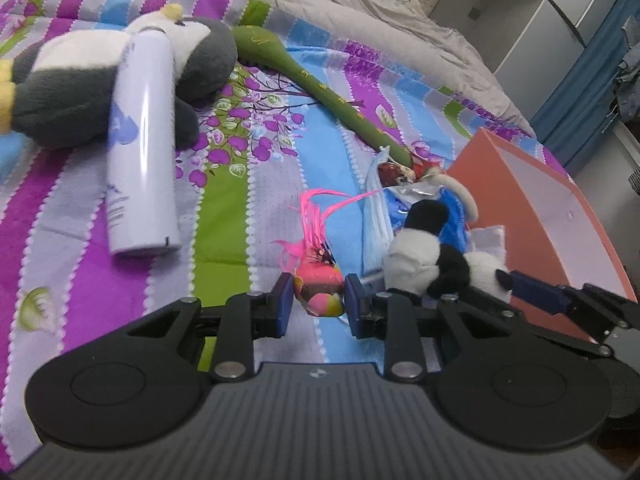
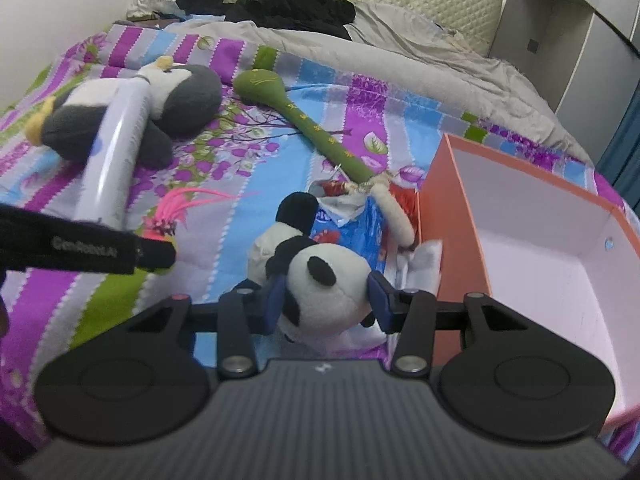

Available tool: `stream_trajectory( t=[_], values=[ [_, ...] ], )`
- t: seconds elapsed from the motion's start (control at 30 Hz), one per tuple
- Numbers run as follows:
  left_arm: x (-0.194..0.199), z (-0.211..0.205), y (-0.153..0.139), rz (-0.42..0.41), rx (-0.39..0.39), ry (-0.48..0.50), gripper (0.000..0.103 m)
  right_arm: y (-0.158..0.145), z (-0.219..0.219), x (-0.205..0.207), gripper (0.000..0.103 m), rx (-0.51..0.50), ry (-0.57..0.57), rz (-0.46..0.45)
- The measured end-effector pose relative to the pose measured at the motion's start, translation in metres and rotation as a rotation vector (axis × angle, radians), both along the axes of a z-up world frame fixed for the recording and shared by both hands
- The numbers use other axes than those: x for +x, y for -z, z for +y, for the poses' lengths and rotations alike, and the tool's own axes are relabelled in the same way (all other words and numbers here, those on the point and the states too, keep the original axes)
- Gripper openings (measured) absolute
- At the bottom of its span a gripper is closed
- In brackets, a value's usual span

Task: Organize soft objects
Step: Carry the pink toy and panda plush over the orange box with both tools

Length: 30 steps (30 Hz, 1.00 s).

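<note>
Bedding in purple, blue and green stripes covers the bed (image 1: 256,208), which carries everything. Left tool (image 1: 319,298) is clenched on a small pink bird toy (image 1: 320,280), its blue pads pressing the toy's sides; pink feathers stick up from the toy. Right tool (image 2: 326,300) grips the head of a small panda plush (image 2: 320,280), one pad on each cheek, close beside the orange box (image 2: 452,208) that sits open near the bed's right edge. Between panda and box lie a blue wrapper (image 2: 368,232) and a red packet (image 2: 404,200), bunched together. A green soft club (image 1: 320,88) stretches diagonally across the middle of the bed. Toward the left edge lies a large grey-and-white plush (image 1: 72,92), with a white spray can (image 1: 144,140) resting across it. Grey blanket (image 2: 380,60) and dark clothes (image 2: 292,0) are heaped at the headboard end.
</note>
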<state>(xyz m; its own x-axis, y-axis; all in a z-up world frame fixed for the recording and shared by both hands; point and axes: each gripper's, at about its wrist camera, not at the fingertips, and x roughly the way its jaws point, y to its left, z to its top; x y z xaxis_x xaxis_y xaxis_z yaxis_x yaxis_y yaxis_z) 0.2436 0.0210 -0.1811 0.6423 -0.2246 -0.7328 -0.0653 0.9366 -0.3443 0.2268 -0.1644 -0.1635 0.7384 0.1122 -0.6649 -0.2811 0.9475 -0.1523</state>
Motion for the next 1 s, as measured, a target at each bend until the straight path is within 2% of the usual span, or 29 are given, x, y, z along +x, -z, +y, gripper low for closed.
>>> stream_trajectory(
  t=[0.3, 0.6, 0.8, 1.0],
  values=[
    [-0.047, -0.002, -0.025, 0.000, 0.025, 0.001, 0.032, -0.011, -0.015, -0.025, 0.047, 0.120, 0.046, 0.042],
    [-0.060, -0.013, -0.061, -0.014, 0.039, 0.013, 0.032, -0.038, -0.033, -0.035, 0.047, 0.203, 0.059, 0.021],
    [-0.056, -0.033, -0.097, -0.043, 0.033, 0.043, 0.032, -0.069, -0.053, -0.042, 0.047, 0.226, 0.063, -0.040],
    [-0.050, -0.069, -0.140, -0.116, 0.066, 0.116, 0.032, -0.103, -0.078, -0.044, 0.047, 0.247, 0.097, -0.120]
  ],
)
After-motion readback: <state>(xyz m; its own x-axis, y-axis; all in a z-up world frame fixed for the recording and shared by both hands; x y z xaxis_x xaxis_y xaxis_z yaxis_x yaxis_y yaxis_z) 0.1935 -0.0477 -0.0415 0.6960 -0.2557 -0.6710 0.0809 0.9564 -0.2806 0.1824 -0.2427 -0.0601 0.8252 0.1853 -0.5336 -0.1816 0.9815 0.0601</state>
